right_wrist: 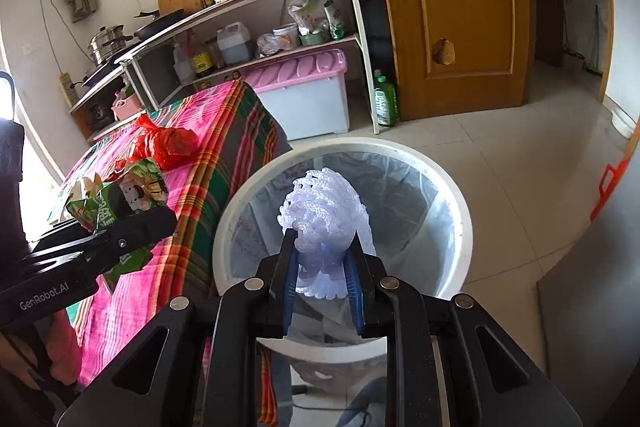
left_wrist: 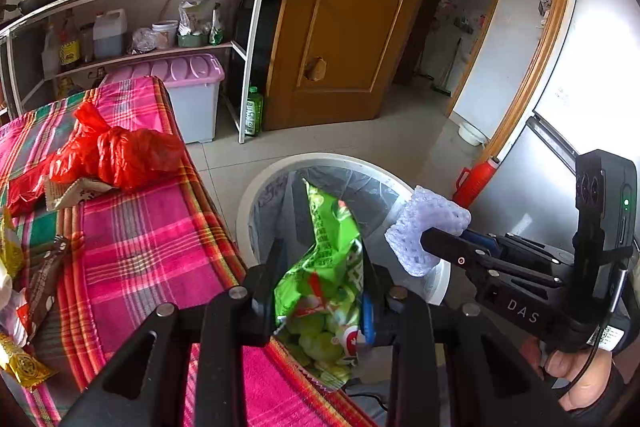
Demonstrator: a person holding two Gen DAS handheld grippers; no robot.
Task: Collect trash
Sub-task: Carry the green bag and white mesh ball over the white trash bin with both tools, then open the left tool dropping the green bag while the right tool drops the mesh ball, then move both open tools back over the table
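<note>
Hanging over the round white lined bin, the right gripper clamps lilac foam fruit netting; the left gripper, at nine o'clock, pinches a green snack wrapper above the rim.

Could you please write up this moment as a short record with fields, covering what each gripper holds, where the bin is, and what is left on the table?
left gripper: shut on green snack bag, held near the bin's rim
right gripper: shut on purple foam net, held over the bin's opening
bin: white, lined with a clear bag, on the floor beside the table
table: covered by a pink plaid cloth
left on table: red plastic bag, yellow wrapper, brown wrapper
status: neither item released yet
</note>
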